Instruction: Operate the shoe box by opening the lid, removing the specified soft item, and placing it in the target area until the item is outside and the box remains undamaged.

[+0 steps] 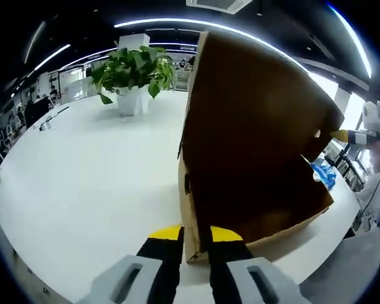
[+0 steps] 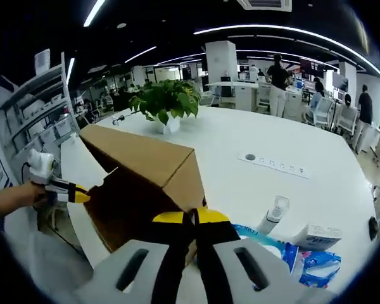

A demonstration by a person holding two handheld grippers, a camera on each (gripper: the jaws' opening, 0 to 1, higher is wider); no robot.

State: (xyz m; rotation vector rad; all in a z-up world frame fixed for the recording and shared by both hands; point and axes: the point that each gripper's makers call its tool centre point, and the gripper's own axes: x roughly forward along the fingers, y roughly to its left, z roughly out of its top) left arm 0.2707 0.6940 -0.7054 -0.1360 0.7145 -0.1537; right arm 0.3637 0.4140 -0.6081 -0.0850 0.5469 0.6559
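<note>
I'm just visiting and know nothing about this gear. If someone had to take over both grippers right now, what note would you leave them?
Left gripper: jaws pinched on the near bottom edge of the shoe box, steadying it on the white table.
Right gripper: shut on the box's corner at the opposite side.
Box: cardboard, lid lifted and tilted up.
Done: the lid is partly open.
Left: open it fully, take out the soft item (I cannot see inside from here) and set it on the table without tearing the cardboard.
Nearby: potted plant, spray bottle, blue packet.

Matt brown cardboard shoe box (image 1: 253,158) on a smooth, glossy white table (image 1: 95,177).
</note>
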